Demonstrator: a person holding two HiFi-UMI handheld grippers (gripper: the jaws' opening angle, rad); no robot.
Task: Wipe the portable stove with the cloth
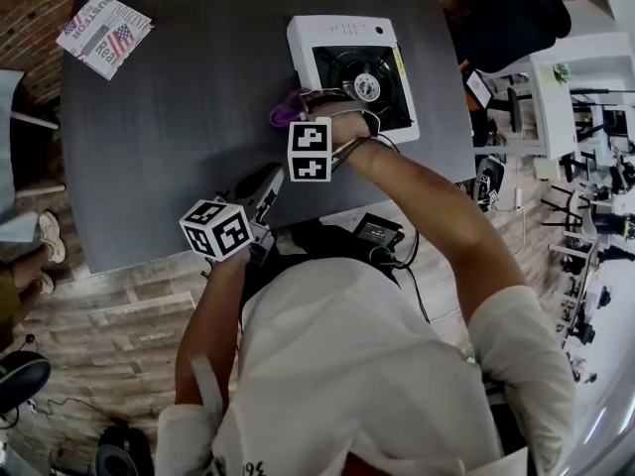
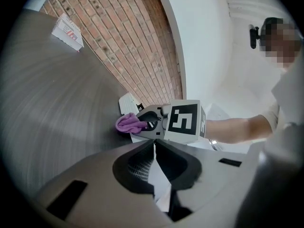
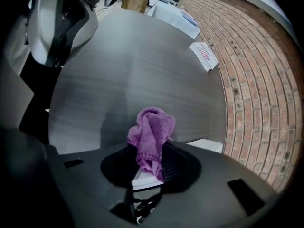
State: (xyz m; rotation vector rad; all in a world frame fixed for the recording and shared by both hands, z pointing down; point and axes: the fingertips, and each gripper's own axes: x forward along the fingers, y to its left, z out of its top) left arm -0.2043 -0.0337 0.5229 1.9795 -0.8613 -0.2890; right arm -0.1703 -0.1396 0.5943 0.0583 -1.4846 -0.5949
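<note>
The white portable stove with a black round burner sits at the far right of the dark grey table. My right gripper is shut on a bunched purple cloth, which hangs just off the stove's near left corner. In the right gripper view the cloth stands up between the jaws, with a stove corner beside it. My left gripper hovers over the table's front edge, shut and holding nothing. In its own view the left gripper points toward the cloth and the stove.
A folded newspaper lies on the table's far left corner. A black box with cables sits below the near table edge. White shelves with clutter stand to the right. A brick wall runs behind the table.
</note>
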